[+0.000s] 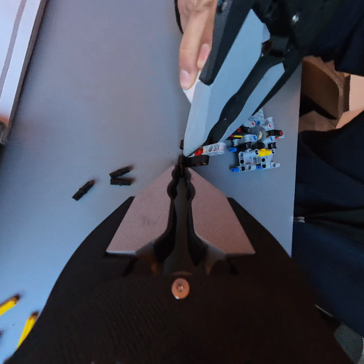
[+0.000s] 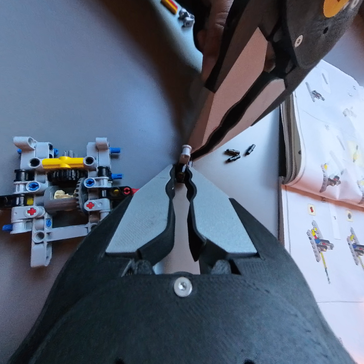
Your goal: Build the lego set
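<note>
My left gripper (image 1: 181, 170), with pink pads, is shut on a small black pin (image 2: 190, 163) at its very tips. The pin's end meets a short black beam (image 1: 195, 160) that has a red and a yellow spot on its side. My right gripper (image 2: 182, 171), with grey pads, is shut on that black beam (image 2: 180, 174), seen end-on. A light grey piece (image 2: 186, 152) sticks out of the beam past the tips. In the left wrist view the right gripper (image 1: 189, 154) comes in from the upper right, and a white beam (image 1: 213, 148) with a red pin is attached beside the black beam.
A grey gear assembly (image 2: 59, 193) with blue, red and yellow parts lies on the grey table (image 1: 78, 98); it also shows in the left wrist view (image 1: 256, 145). Loose black pins (image 1: 120, 175) and yellow parts (image 1: 27, 327) lie about. An open instruction booklet (image 2: 325, 177) lies to the right. My two grippers' fingertips are within a few centimetres of each other.
</note>
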A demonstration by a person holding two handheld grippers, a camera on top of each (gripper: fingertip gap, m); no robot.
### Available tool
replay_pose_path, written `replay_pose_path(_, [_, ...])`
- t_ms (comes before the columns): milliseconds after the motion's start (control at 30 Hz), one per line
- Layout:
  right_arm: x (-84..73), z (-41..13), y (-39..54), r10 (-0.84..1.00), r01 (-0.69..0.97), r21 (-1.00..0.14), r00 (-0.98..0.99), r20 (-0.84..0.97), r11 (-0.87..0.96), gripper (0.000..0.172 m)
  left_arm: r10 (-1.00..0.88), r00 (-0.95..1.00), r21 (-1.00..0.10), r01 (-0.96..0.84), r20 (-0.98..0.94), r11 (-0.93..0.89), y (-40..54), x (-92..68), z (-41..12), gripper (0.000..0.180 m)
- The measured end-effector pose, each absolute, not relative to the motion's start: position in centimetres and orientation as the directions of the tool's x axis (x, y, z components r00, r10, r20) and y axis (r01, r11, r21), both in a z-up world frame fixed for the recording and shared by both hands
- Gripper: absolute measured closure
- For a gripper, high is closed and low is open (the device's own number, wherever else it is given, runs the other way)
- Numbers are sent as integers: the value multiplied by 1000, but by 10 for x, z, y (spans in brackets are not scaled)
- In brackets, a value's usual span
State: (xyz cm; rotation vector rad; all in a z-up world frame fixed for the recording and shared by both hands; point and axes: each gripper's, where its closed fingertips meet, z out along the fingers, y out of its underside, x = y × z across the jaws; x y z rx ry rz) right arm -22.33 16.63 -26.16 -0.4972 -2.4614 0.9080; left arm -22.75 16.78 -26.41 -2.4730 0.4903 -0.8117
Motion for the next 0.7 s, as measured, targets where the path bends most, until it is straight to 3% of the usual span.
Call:
replay_pose_path(433, [-223, -262, 166, 528, 245, -730, -829, 183, 638, 166, -431, 736, -588, -55, 523, -807, 171, -227, -263, 178])
replay_pose_path(700, [-224, -262, 166, 525, 240, -742, -833, 173, 626, 167, -517, 768, -627, -198, 378, -754, 166, -230, -261, 177])
